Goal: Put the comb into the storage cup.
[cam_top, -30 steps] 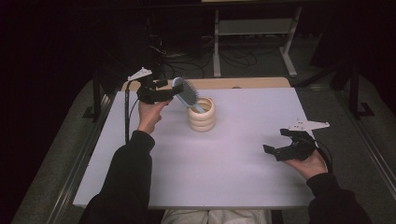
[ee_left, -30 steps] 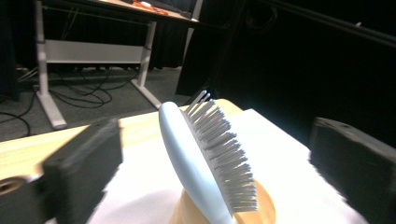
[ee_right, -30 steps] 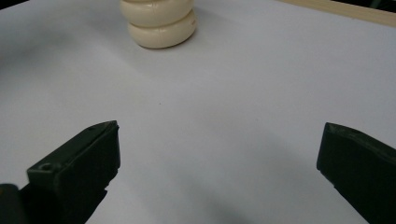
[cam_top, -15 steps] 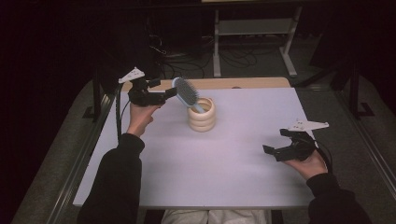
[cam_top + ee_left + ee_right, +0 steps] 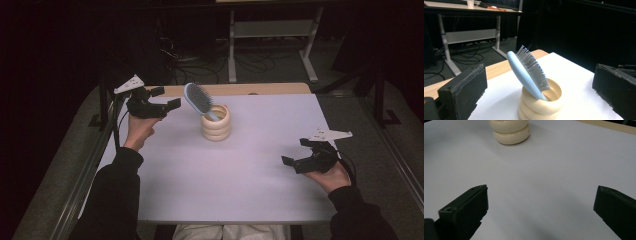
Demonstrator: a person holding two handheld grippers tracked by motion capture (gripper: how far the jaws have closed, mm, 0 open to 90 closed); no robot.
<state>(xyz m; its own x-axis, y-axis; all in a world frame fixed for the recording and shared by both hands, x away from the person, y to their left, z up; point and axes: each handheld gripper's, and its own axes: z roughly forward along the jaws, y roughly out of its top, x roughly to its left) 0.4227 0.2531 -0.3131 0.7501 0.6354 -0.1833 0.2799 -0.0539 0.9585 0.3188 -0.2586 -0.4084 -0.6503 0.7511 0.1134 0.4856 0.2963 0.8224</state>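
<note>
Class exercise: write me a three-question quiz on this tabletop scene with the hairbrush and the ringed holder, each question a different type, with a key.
1. True or false: the left gripper grips the hairbrush.
2. The brush stands in: A) the cream holder B) a box C) a drawer.
3. Fill in: the right gripper has its jaws ____.

Key: 1 false, its jaws are open and apart from the brush; 2 A; 3 open.

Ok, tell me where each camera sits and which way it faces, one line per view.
High view: above the person's side, looking forward and down on the table; both forearms, left gripper and right gripper show.
Left gripper view: rides the left gripper, looking between its open jaws at the hairbrush leaning in the cream holder.
Right gripper view: rides the right gripper, low over the table, open jaws below.
Shared: all three show the cream holder.
</note>
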